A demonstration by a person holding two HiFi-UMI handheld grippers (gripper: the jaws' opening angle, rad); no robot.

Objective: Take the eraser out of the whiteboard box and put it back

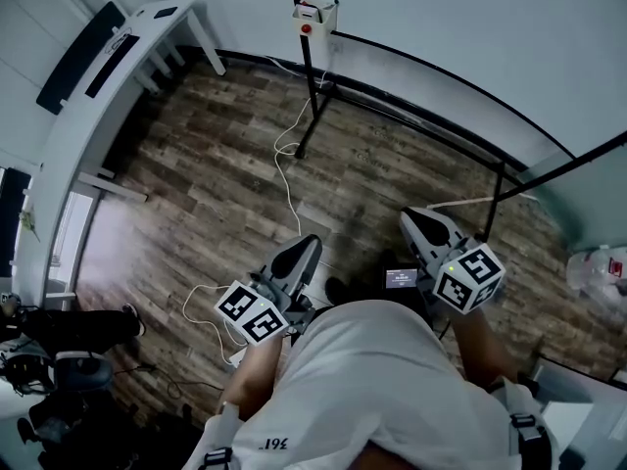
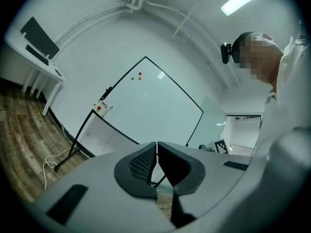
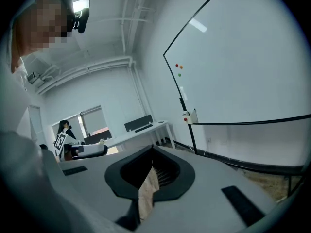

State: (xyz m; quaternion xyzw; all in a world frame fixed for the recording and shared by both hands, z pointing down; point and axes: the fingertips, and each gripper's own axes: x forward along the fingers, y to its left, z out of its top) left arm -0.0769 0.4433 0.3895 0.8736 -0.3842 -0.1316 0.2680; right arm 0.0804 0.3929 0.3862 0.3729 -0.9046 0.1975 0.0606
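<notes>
So both claws are just hanging out in front of the person's body, well back from the whiteboard [image 2: 146, 106], with neither anywhere near it. The left claw [image 1: 299, 251] is closed all the way: in its own view the two dark pads meet tip to tip with nothing pinched between them. It's the same with the right claw [image 1: 421, 221], where the pads touch at the tips and there's only a sliver of floor showing through the gap lower down, so it's empty too. The whiteboard box [image 1: 315, 16] is the little pale one clipped to the whiteboard's frame at its lower corner, right on the black stand post, and there's a red spot on its front. I honestly can't make out the eraser at this size, so if it's in the box it's too small to tell. Up on the whiteboard's surface there are a few small coloured magnets [image 2: 139, 75], red, orange and green, close together. A white cable [image 1: 284, 155] snakes across the wood floor [image 1: 216, 164] from the foot of the whiteboard stand toward the person. A white desk [image 1: 118, 57] sits along the wall off to the side of the whiteboard, with dark flat things lying on it.
</notes>
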